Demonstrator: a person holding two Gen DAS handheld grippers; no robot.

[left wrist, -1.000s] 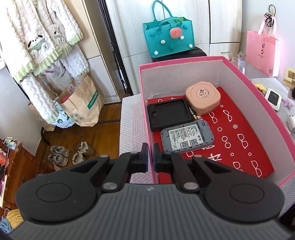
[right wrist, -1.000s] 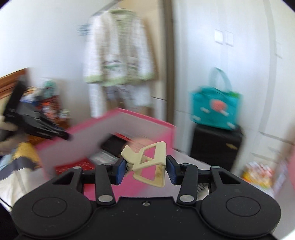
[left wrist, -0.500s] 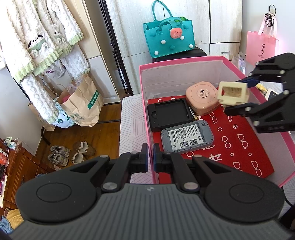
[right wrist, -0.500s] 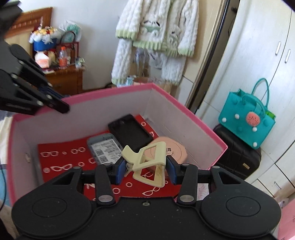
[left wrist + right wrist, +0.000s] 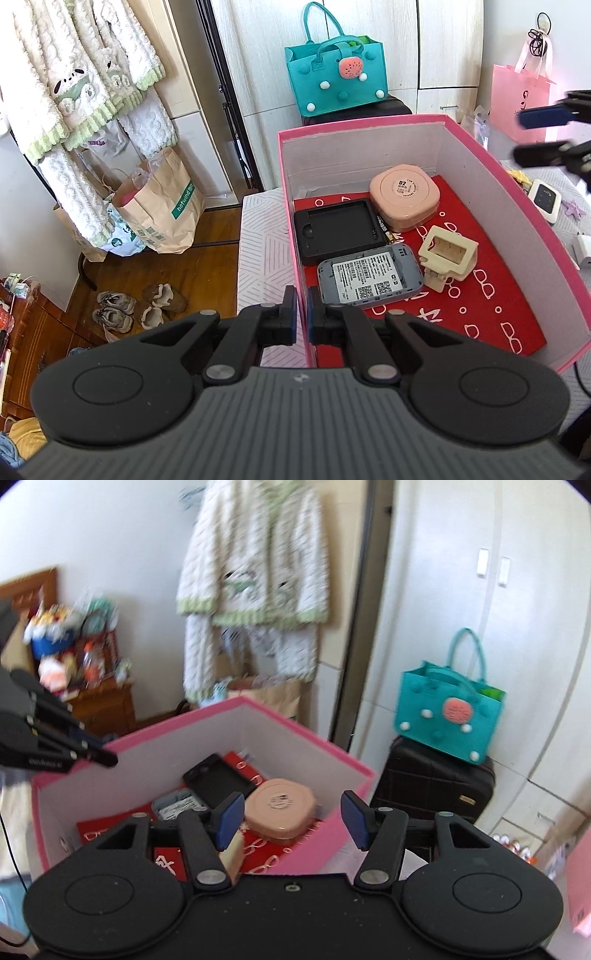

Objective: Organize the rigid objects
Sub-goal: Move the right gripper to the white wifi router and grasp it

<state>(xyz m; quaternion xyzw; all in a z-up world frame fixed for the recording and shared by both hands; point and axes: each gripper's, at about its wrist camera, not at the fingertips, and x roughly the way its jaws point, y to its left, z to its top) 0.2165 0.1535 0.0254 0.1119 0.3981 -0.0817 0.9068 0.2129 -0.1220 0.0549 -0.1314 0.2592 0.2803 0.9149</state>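
Note:
A pink box (image 5: 524, 206) with a red patterned floor holds a black case (image 5: 340, 230), a round peach case (image 5: 404, 195), a grey router lying label-up (image 5: 369, 278) and a cream plastic clip (image 5: 448, 256). My left gripper (image 5: 301, 317) is shut on the box's near left wall. My right gripper (image 5: 291, 821) is open and empty above the box's right side; it shows at the right edge of the left wrist view (image 5: 546, 134). The right wrist view shows the box (image 5: 314, 738), the peach case (image 5: 280, 808) and part of the clip (image 5: 232, 853).
A white router (image 5: 546, 197), a white charger (image 5: 585, 249) and small trinkets lie on the bed to the right of the box. A teal bag (image 5: 338, 74) sits on a black suitcase behind. A paper bag (image 5: 162, 206) and shoes (image 5: 129, 306) are on the floor at left.
My right gripper has opened and let go of the cream clip, which now lies in the box beside the grey router. The right gripper has pulled back up and right.

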